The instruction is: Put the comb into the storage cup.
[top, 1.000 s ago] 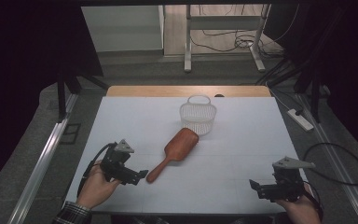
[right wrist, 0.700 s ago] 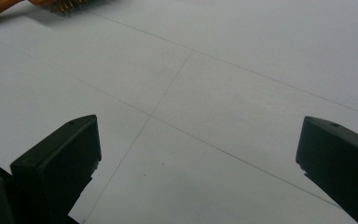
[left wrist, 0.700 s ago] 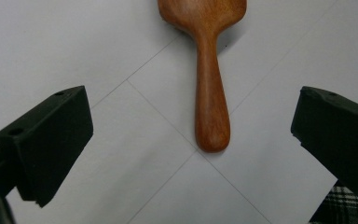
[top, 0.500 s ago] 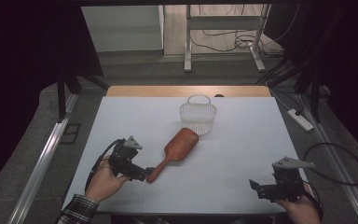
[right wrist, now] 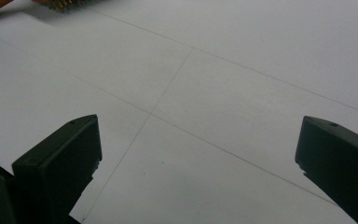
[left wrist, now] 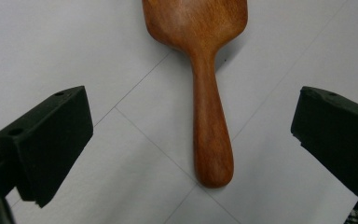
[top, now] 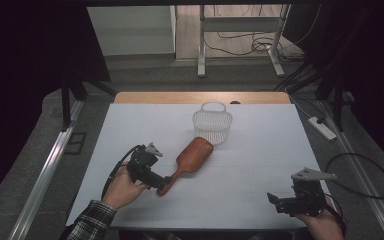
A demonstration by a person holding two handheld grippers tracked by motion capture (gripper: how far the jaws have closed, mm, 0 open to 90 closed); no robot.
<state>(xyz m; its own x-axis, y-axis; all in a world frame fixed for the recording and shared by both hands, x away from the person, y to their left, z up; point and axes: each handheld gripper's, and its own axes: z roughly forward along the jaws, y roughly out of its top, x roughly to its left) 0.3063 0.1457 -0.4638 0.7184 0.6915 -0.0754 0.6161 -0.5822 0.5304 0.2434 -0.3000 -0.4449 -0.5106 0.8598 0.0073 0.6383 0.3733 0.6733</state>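
Two grippers at the near edge of the table (top: pixel 130 130), each spread wide with nothing between its jaws. Nearest on the right, right gripper (top: pixel 286 201) held idle, well apart from everything, facing bare white surface. On the left, left gripper (left wrist: pixel 193 158) lined up on the handle end of the wooden hairbrush (left wrist: pixel 205 79), jaws flanking the handle but not touching it; same brush (top: pixel 189 161) lying flat near the middle of the table, handle toward the person's left hand (top: pixel 122 187), head pointing away at the basket. Likely risks from here, judged only from the layout: rounded, tapering handle slipping out if pinched right at its tip; head swinging down once lifted, being the heavier end; brush skidding forward if nudged before the jaws close, and bumping the basket just beyond. Farthest, white mesh basket (top: pixel 212 123) standing upright, handle raised, nothing visible inside; light enough, probably, to tip or slide if the brush head catches its rim.
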